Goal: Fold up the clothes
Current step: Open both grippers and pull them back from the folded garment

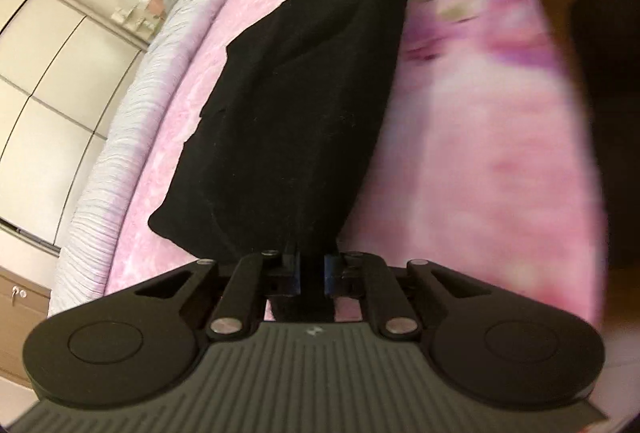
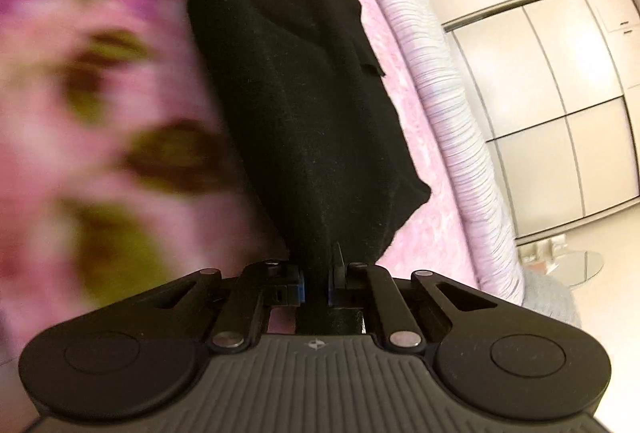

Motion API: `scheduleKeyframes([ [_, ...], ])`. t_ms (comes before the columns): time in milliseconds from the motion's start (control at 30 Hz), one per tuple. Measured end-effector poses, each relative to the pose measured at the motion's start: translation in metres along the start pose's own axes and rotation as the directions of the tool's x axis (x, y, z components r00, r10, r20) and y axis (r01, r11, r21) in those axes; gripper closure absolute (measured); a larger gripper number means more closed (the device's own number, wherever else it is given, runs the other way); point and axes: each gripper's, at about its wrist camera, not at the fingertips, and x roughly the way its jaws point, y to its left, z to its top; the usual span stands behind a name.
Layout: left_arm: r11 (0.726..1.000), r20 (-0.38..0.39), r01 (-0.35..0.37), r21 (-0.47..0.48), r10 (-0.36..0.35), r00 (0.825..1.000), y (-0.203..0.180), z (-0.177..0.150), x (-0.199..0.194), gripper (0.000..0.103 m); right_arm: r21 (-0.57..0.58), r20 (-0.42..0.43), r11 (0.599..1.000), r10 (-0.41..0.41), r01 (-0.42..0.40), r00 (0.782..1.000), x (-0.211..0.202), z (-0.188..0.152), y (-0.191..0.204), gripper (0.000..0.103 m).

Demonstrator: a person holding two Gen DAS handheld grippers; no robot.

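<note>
While both claws pinch opposite ends of the black garment (image 1: 296,105) — left gripper (image 1: 311,269), right gripper (image 2: 315,283) — keep it taut; lay it flat on the pink bedspread (image 1: 480,169).

A black knit garment (image 1: 296,105) stretches taut in a long band above a pink floral bedspread (image 1: 480,161), both ends pinched between closed gripper fingers. Its upper edge runs straight; folded layers sag toward the plain pink side, ending in a rounded corner (image 2: 404,201). The fabric looks soft and matte.
</note>
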Motion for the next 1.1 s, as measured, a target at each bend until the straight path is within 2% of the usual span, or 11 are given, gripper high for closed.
scheduleKeyframes([
  [133,0.990,-0.035,-0.015,-0.137,0.011,0.999,-0.024,0.002,-0.021,0.090,0.002,-0.048,1.000,0.011,-0.010,0.999,-0.033,-0.003,0.033,0.080],
  [200,0.961,-0.068,-0.035,-0.275,0.017,0.998,-0.025,0.007,-0.030,0.086,0.050,-0.089,0.999,-0.015,0.019,0.996,-0.041,0.001,0.038,0.074],
  [267,0.881,-0.095,-0.033,-0.472,-0.014,0.995,-0.015,0.015,-0.044,0.070,0.208,-0.087,0.978,0.021,-0.002,0.996,-0.061,0.005,0.028,0.038],
  [333,0.763,-0.096,-0.020,-0.646,-0.055,0.994,-0.007,0.019,-0.059,0.069,0.374,-0.068,0.928,0.031,-0.004,0.997,-0.084,0.007,0.018,0.030],
  [433,0.568,-0.127,-0.054,-0.821,-0.090,0.988,0.005,0.034,-0.070,0.064,0.654,-0.034,0.757,0.030,0.000,0.999,-0.112,0.015,-0.007,0.020],
  [500,0.470,-0.158,-0.103,-0.877,-0.078,0.984,0.005,0.047,-0.080,0.056,0.817,0.001,0.576,0.037,-0.022,0.999,-0.126,0.022,-0.021,0.015],
  [533,0.447,-0.164,-0.121,-0.887,-0.059,0.985,0.005,0.054,-0.083,0.054,0.880,0.020,0.473,0.044,-0.038,0.999,-0.131,0.025,-0.028,0.014],
  [633,0.410,-0.197,-0.173,-0.896,-0.018,0.980,0.000,0.075,-0.092,0.045,0.969,0.090,0.220,0.097,-0.110,0.991,-0.133,0.030,-0.043,0.014],
  [733,0.403,-0.232,-0.220,-0.888,0.019,0.972,-0.005,0.089,-0.104,0.039,0.989,0.121,0.072,0.147,-0.133,0.982,-0.140,0.029,-0.044,0.014],
  [900,0.410,-0.269,-0.265,-0.873,0.048,0.962,-0.018,0.100,-0.114,0.039,0.994,0.104,0.007,0.124,-0.106,0.987,-0.161,0.020,-0.037,0.014],
  [1100,0.415,-0.279,-0.280,-0.866,0.066,0.958,-0.027,0.104,-0.124,0.035,0.998,0.067,0.012,0.111,-0.069,0.992,-0.171,0.018,-0.021,0.014],
])
